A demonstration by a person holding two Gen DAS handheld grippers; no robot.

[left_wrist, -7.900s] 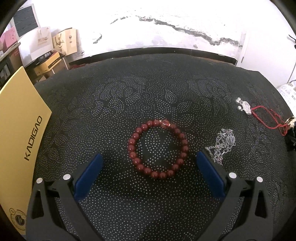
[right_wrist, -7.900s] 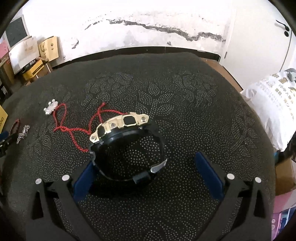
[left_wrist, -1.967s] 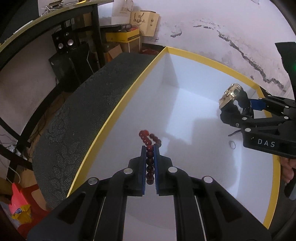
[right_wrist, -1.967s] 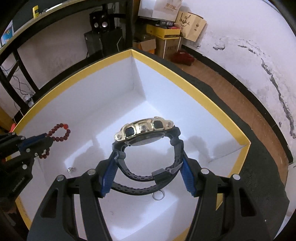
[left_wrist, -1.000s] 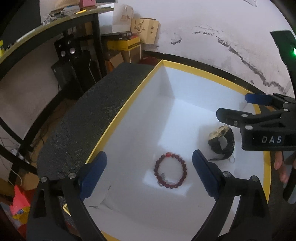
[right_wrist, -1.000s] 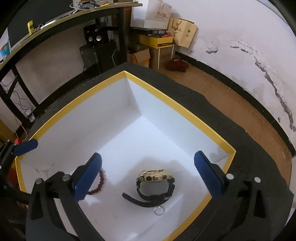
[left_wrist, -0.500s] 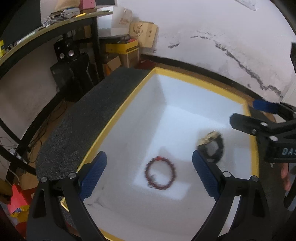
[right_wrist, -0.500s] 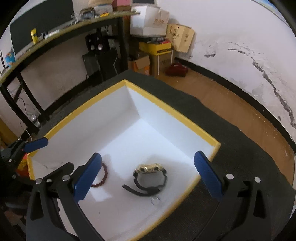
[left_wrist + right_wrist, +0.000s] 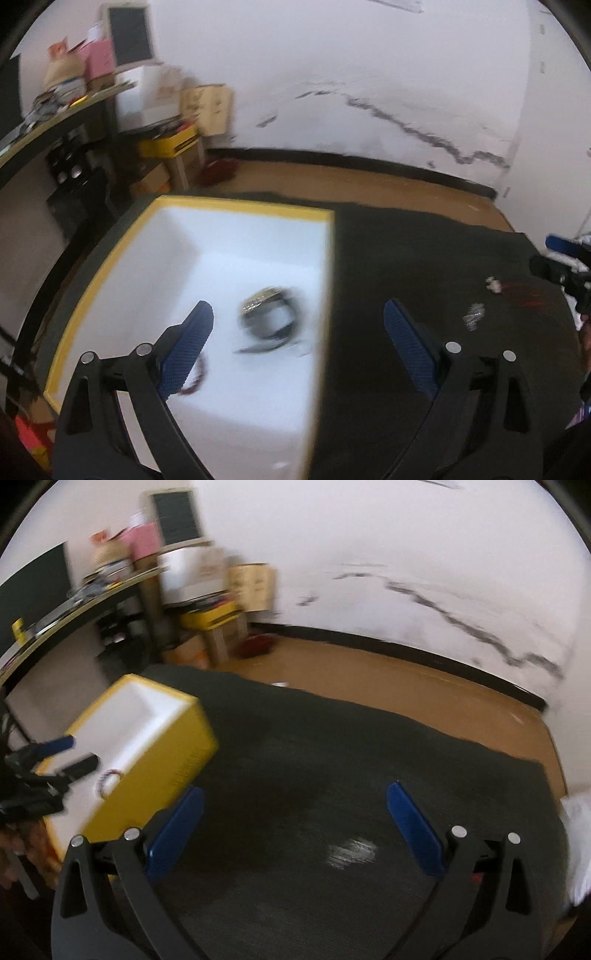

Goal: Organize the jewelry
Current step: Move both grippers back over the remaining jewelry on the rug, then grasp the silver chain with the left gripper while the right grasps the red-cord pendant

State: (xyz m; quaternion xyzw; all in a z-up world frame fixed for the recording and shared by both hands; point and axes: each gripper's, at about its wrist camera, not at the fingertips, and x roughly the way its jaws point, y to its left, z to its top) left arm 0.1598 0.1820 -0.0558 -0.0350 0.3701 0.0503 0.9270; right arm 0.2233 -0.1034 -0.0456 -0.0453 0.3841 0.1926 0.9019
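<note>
- Left wrist view: yellow-rimmed cardboard box w/ white inside point(image 9: 236, 212) sits on the dark patterned tabletop point(image 9: 424, 266), at its left end.
- In the box: black-strap watch w/ gold-coloured face point(image 9: 271, 317), blurred, lying near the box's right wall; dark red bead bracelet point(image 9: 195, 380) on the box floor, partly hidden behind the left finger pad.
- On the cloth, well right of the box: small silver chain heap point(image 9: 473, 315), a clear crystal piece point(image 9: 493, 284) w/ red cord point(image 9: 528, 295) beside it. All blurred.
- Left gripper point(image 9: 297, 349) is wide open, empty; left pad over the box floor, right pad over bare cloth, box's right wall between them. Watch lies just ahead, between the pads.
- Right gripper's blue tip and black body show at the far right edge, near the red cord.
- Right wrist view: same box point(image 9: 159, 760) seen from outside, at left, yellow side wall facing the camera; the bracelet point(image 9: 107, 778) shows as a pale-reddish ring inside. Watch not visible here.
- Left gripper point(image 9: 64, 753) reaches over the box's near end, spread apart.
- Right gripper point(image 9: 295, 830) is wide open, holds nothing, over bare tabletop point(image 9: 332, 746); box is just off its left pad.
- A whitish blurred smear, prob. the chain point(image 9: 351, 851), lies between the pads, nearer the right one; can't tell more.
</note>
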